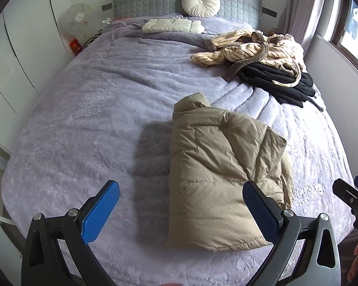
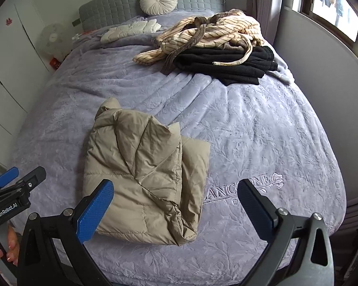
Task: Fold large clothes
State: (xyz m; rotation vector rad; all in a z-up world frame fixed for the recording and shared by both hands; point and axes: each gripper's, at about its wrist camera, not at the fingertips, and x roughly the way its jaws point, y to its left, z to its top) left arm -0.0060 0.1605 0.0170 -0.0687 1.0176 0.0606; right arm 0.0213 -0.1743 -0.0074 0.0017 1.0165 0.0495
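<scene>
Tan puffer jacket lies folded into a thick packet on the grey bedspread, near the foot edge, collar end pointing toward the headboard. Left gripper hovers above the near end, jaws spread wide, holding nothing. Right gripper likewise wide open and empty, hanging over the packet's right flank and touching no cloth.

Judging by the neat bundle, folding of this piece looks close to done; what seems left is squaring it up or moving on to the striped robe heaped on the black garment further up the bed.

To finish well: press down on the puffy top first to drive air out, since down filling probably springs back and unrolls a loose fold. Then pinch the loose flap on the right side through all its layers, not just the slippery outer shell, and tuck it under. Best kept low and slow, so that the packet slides rather than opens.
</scene>
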